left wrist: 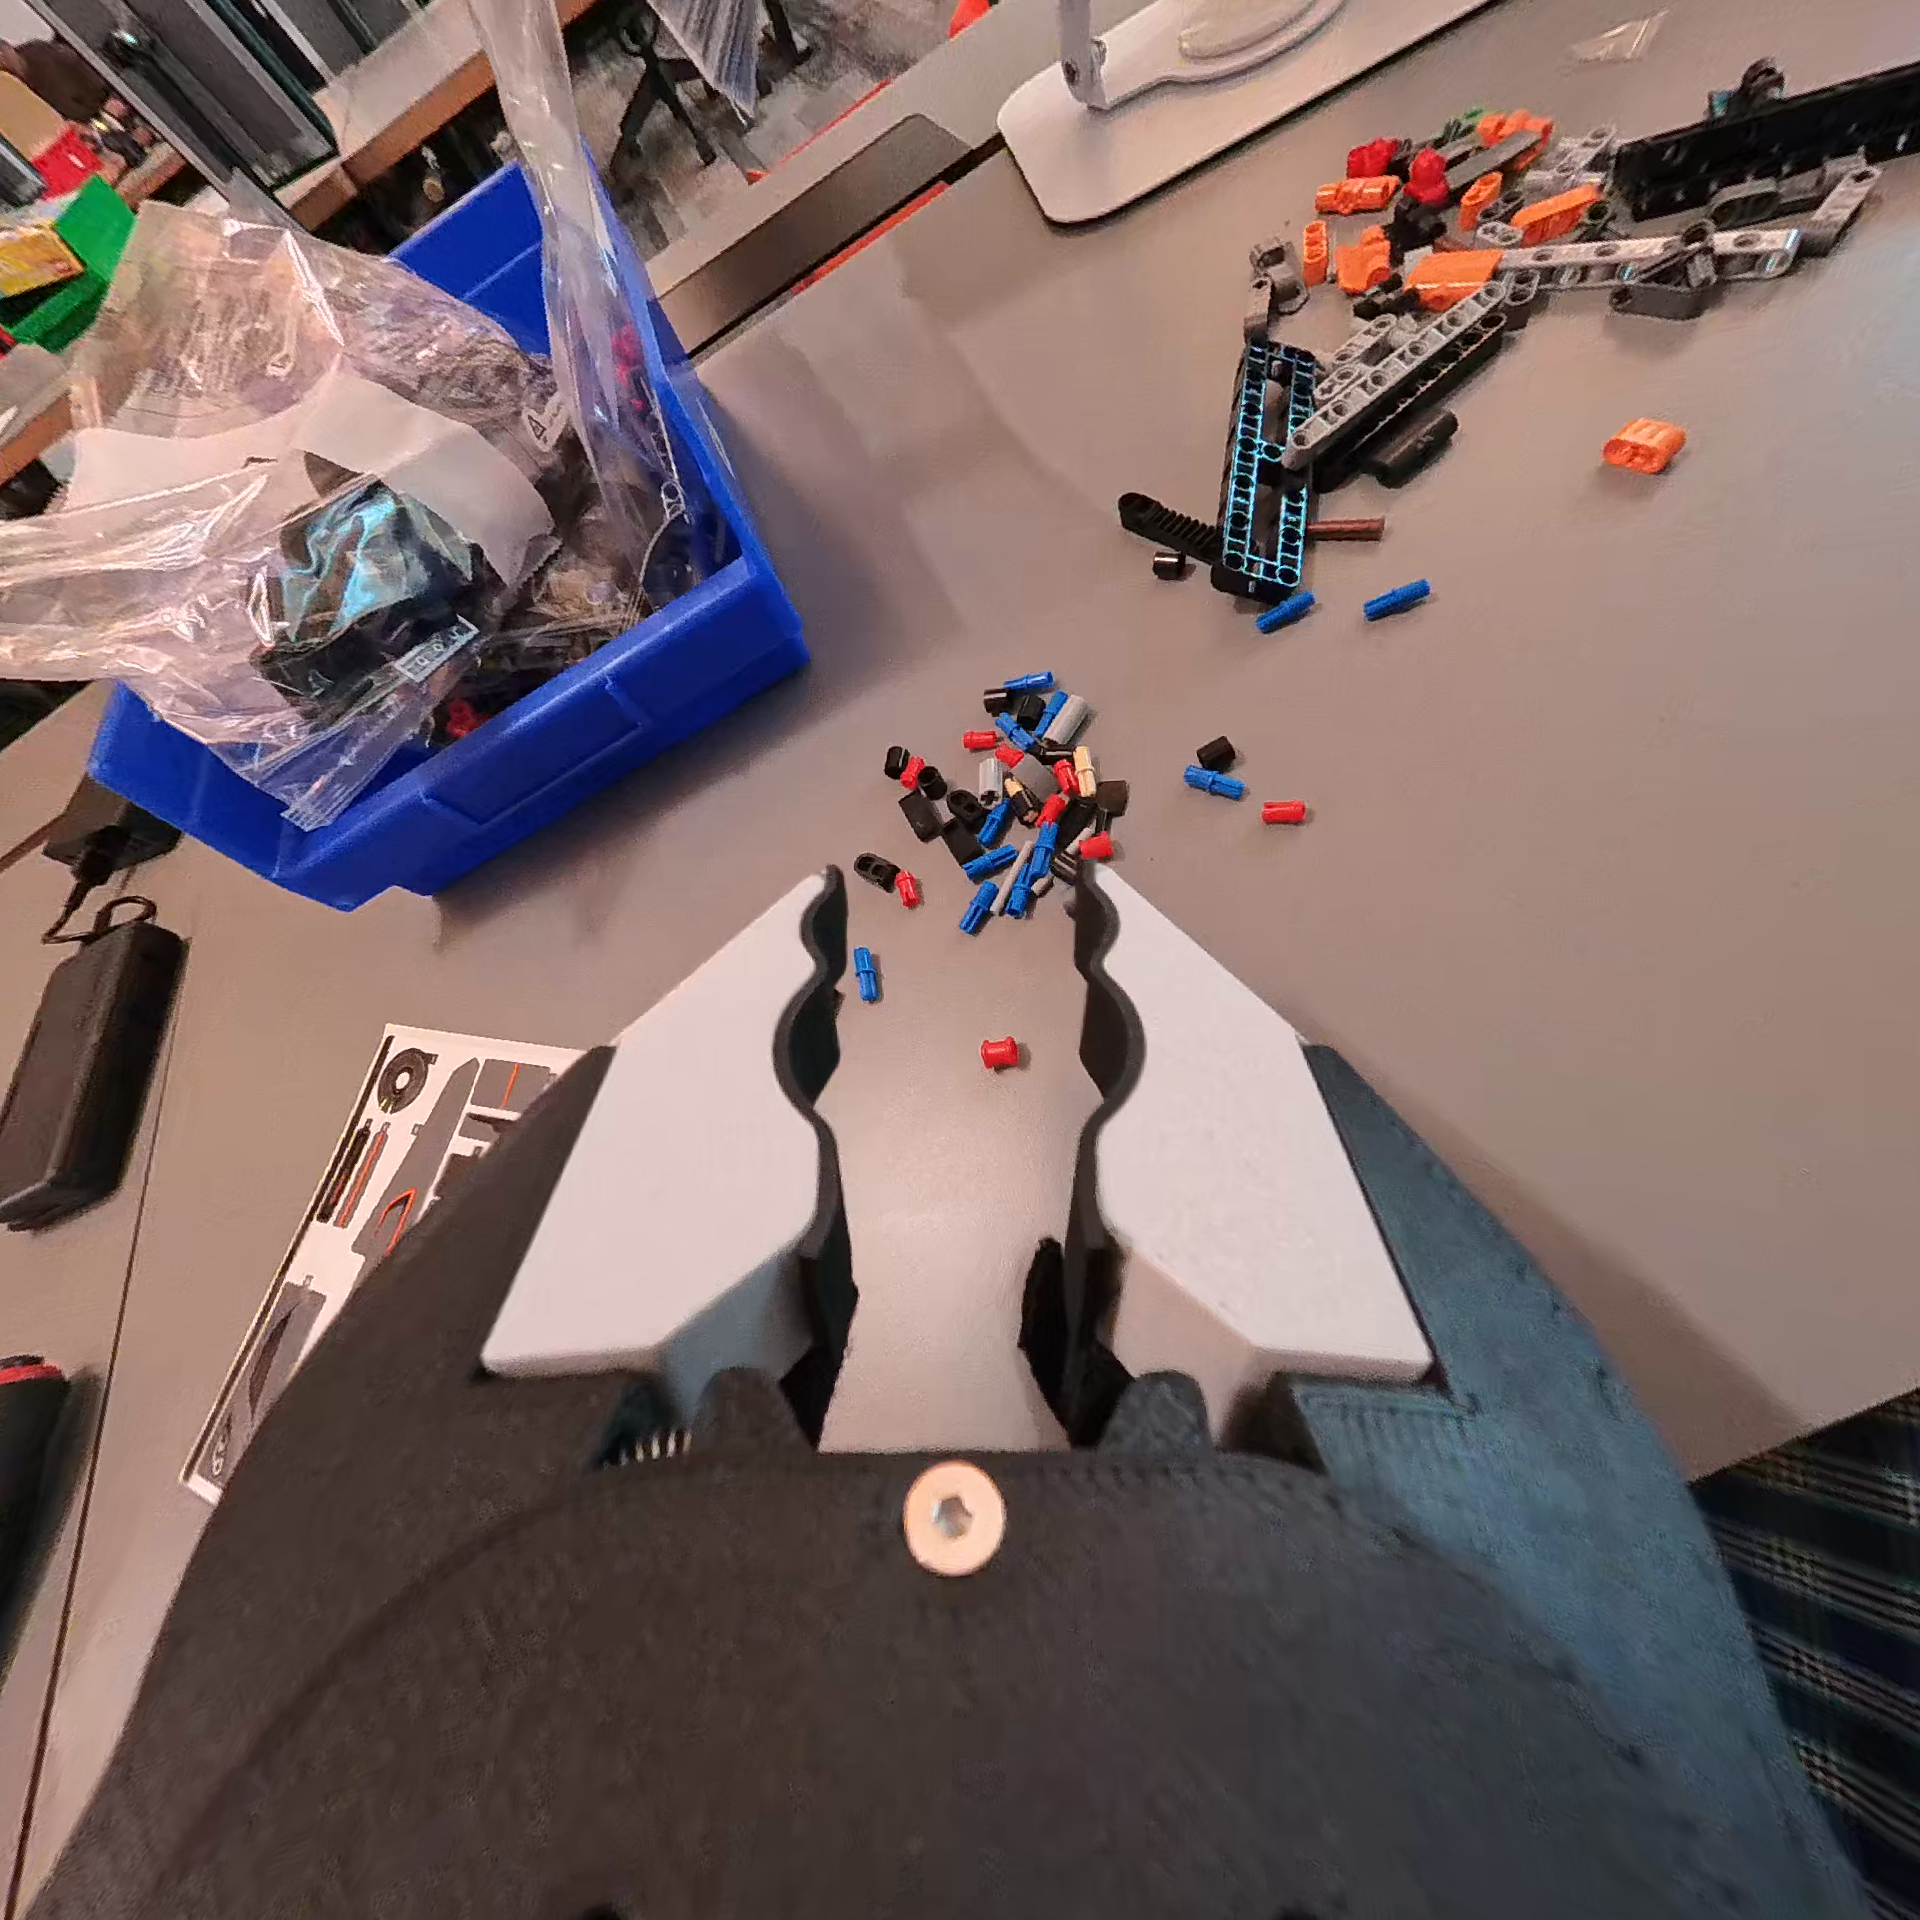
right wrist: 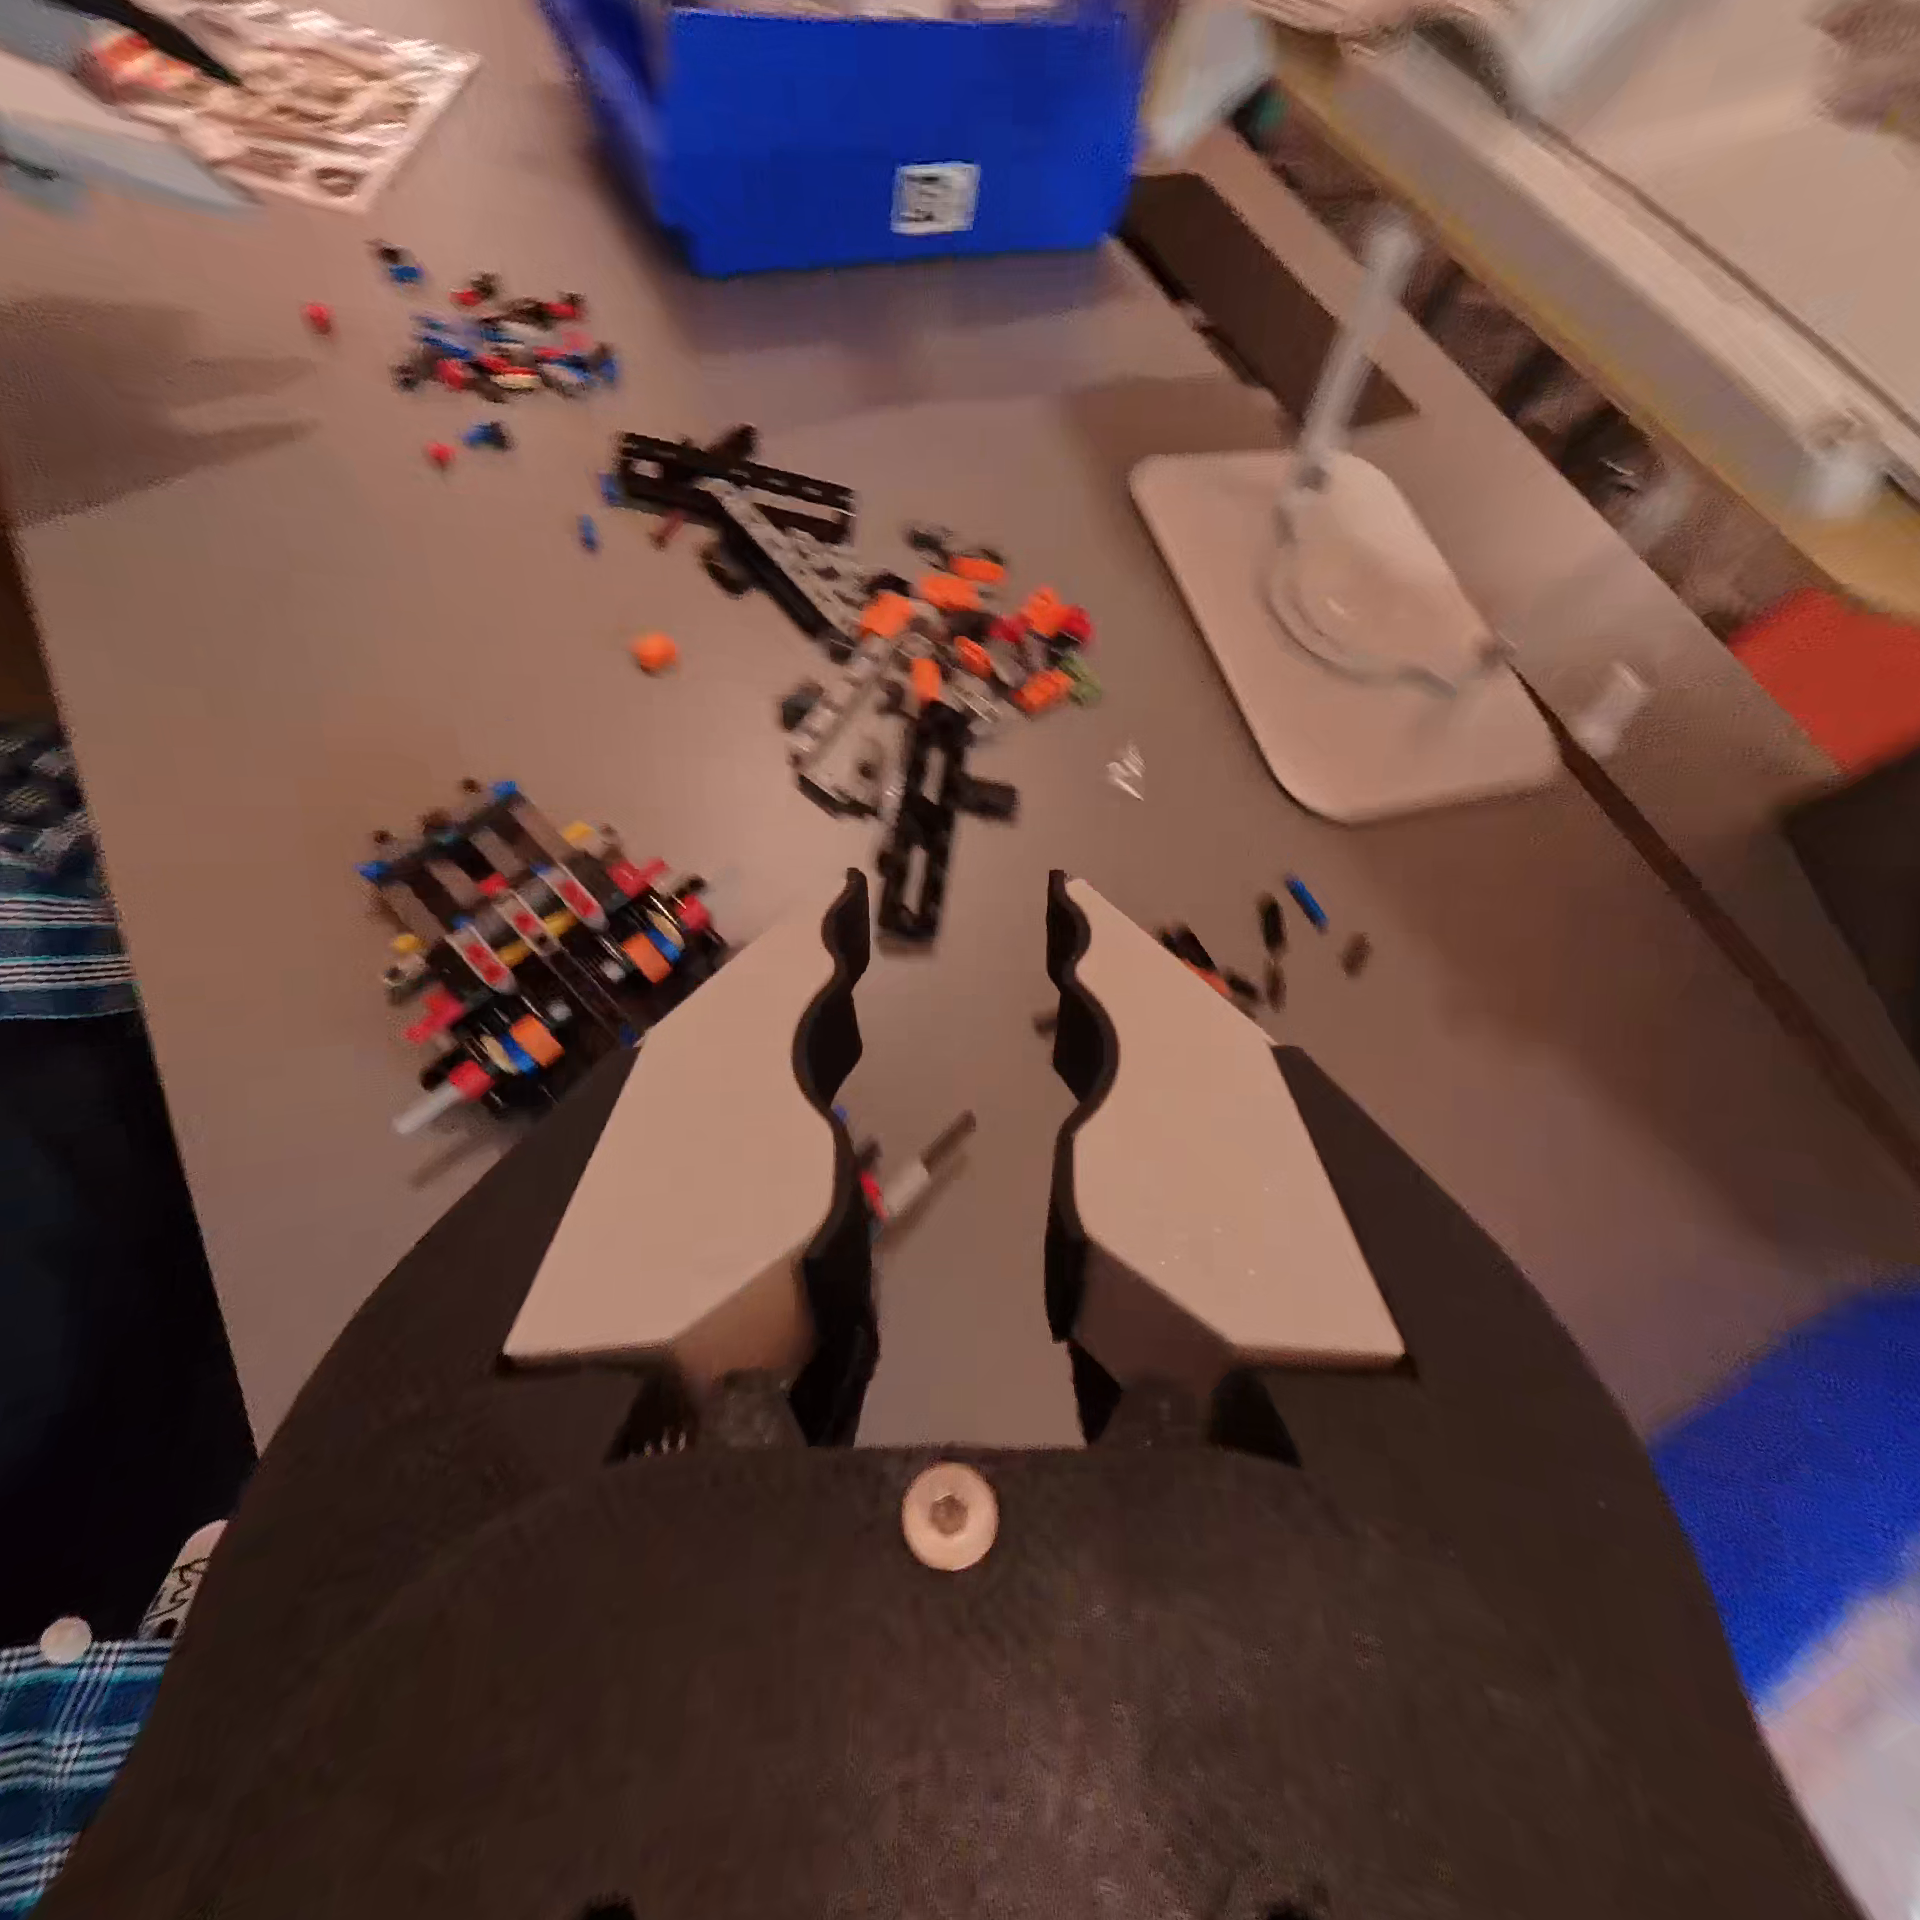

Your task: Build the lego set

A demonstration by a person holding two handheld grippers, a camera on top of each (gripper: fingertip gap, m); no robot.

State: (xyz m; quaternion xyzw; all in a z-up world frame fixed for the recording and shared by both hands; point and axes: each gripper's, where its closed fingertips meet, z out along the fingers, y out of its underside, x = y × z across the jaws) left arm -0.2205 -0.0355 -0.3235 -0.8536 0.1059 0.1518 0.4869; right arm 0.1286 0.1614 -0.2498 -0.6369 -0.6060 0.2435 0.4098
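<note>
My left gripper [left wrist: 961, 888] is open and empty, above the grey table just short of a heap of small blue, red and black pins [left wrist: 1023, 795]. A loose red bush [left wrist: 1000, 1054] and a blue pin [left wrist: 867, 975] lie between its fingers. Farther right lies a pile of orange, grey and black beams [left wrist: 1455, 270] with a light-blue frame [left wrist: 1270, 473]. My right gripper [right wrist: 956, 894] is open and empty, above a black beam [right wrist: 920, 842]. A partly built model [right wrist: 540, 956] sits left of it. A grey axle [right wrist: 925, 1164] lies between its fingers. The right view is blurred.
A blue bin [left wrist: 582, 748] stuffed with clear plastic bags [left wrist: 291, 499] stands at the left. A sticker sheet [left wrist: 343, 1195] lies beside my left gripper. A white lamp base [right wrist: 1340, 634] stands at the right. Black chargers [left wrist: 83, 1070] lie at the far left. A person's plaid sleeve [right wrist: 52, 1745] shows. One gripper's finger ends stand about 40 centimeters off the other's. About 15 centimeters separates my right fingertips from the black beam [right wrist: 920, 842].
</note>
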